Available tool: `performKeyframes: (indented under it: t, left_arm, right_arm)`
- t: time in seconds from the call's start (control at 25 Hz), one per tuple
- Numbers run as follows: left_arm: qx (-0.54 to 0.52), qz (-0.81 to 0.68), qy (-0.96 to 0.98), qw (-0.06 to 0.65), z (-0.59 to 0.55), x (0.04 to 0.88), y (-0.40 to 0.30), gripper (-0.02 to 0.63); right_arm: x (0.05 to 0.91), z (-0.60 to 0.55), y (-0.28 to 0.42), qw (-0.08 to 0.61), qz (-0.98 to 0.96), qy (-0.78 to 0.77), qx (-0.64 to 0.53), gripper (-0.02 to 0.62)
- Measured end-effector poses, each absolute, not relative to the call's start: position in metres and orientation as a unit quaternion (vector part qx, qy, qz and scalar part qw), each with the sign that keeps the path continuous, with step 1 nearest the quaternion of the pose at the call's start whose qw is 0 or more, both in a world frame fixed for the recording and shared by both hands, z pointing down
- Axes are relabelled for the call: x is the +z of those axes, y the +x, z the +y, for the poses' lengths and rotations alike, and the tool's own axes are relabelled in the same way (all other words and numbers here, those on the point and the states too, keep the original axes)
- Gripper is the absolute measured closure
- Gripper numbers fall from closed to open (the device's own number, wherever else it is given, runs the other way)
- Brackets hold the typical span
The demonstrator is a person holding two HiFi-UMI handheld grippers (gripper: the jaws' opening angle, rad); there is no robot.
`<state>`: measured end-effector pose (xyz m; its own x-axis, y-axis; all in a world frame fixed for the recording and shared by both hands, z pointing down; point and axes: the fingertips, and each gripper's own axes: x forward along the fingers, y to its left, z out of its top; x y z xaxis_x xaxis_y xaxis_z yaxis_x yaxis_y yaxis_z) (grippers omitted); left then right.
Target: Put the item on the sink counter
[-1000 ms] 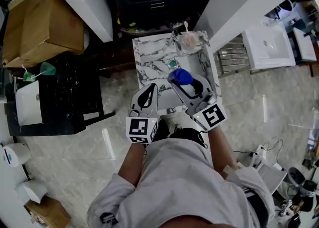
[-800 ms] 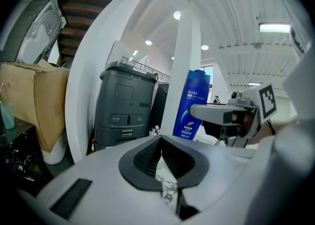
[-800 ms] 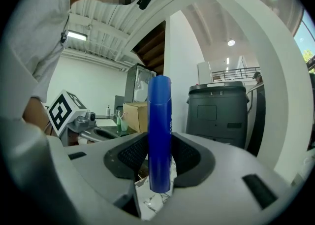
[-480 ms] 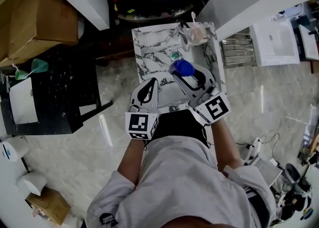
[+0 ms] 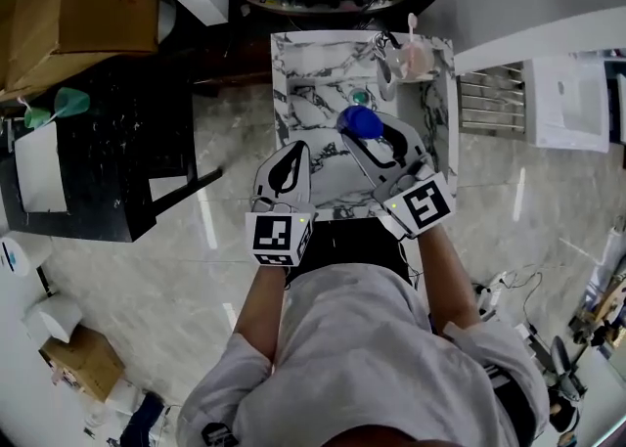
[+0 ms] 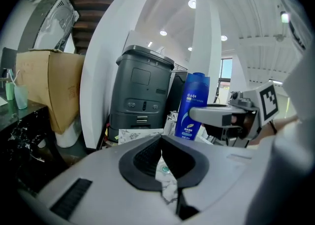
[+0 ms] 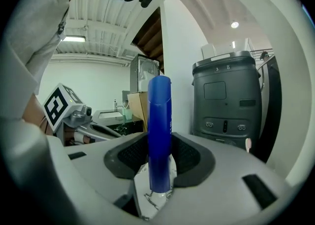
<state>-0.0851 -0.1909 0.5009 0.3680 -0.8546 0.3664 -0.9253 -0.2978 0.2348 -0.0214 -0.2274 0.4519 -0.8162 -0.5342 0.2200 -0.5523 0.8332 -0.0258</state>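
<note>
1. Blue plastic bottle (image 7: 159, 111), tall and cylindrical, stands upright between the jaws of the right gripper (image 7: 159, 143). The dark ribbed pads press on its sides, so the jaws are part-way apart and clamped on it.
2. Seen from the head view, the bottle is over the white-and-grey marble-patterned sink counter (image 5: 298, 78). It sits above the right half of the basin, just on the near side of the green drain fitting (image 5: 362, 98). Whether its base touches the marble cannot be told.
3. The left gripper (image 6: 161, 143) is just left of the right one, over the counter's near left edge. Its jaws are brought together with nothing held, and only a sliver of marble shows through the seam.
4. A translucent cup with a toothbrush (image 5: 411, 56) stands at the counter's far right corner.
5. A dark grey boxy machine (image 6: 142, 88) stands beyond the counter's far edge, and a brown cardboard box (image 6: 47, 88) is further left.
</note>
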Motion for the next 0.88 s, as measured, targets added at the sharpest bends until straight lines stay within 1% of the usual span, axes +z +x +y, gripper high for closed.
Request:
performKeyframes:
  t: [0.88]
  left_arm:
    - [0.105, -0.581, 0.764, 0.26, -0.204, 0.564, -0.098, 0.597]
  right_arm:
    - [0.525, -0.279, -0.053, 0.109, -0.941, 0.311, 0.074, 0.451]
